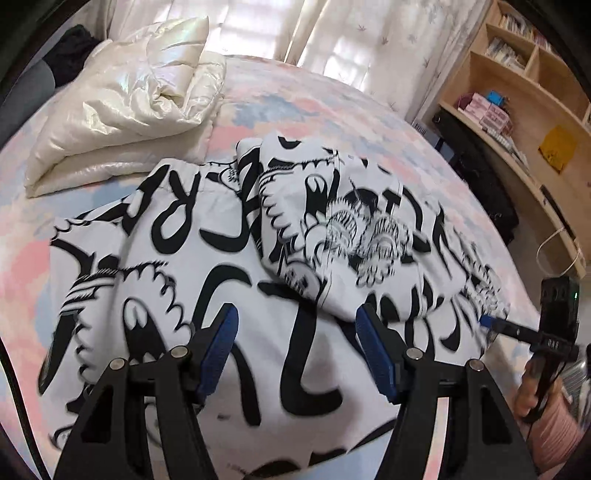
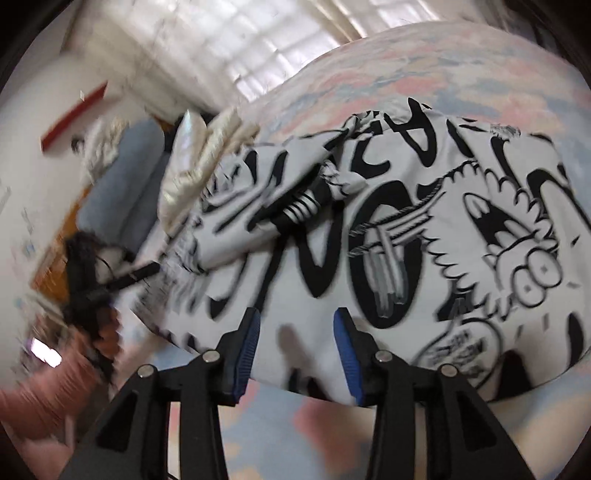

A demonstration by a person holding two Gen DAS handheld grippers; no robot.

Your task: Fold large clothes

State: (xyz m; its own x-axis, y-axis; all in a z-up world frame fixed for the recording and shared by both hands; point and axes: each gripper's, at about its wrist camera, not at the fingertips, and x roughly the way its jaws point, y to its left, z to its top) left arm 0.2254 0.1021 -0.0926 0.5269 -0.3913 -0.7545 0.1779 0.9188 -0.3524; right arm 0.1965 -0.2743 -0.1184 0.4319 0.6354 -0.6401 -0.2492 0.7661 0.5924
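Both the left gripper (image 1: 293,347) and the right gripper (image 2: 295,354) stood wide open, holding nothing, low in frame at the near edge of the printed garment (image 1: 229,258), whose long axis ran left-right.

Daylight pours in through the curtained window (image 1: 258,26) behind the bed, soft and even with barely any shadows, and the panes blow out white. Heavy fisheye bend and dark corners in both views. The right wrist view is smeared with motion blur, worst on its left side; the left is much sharper.
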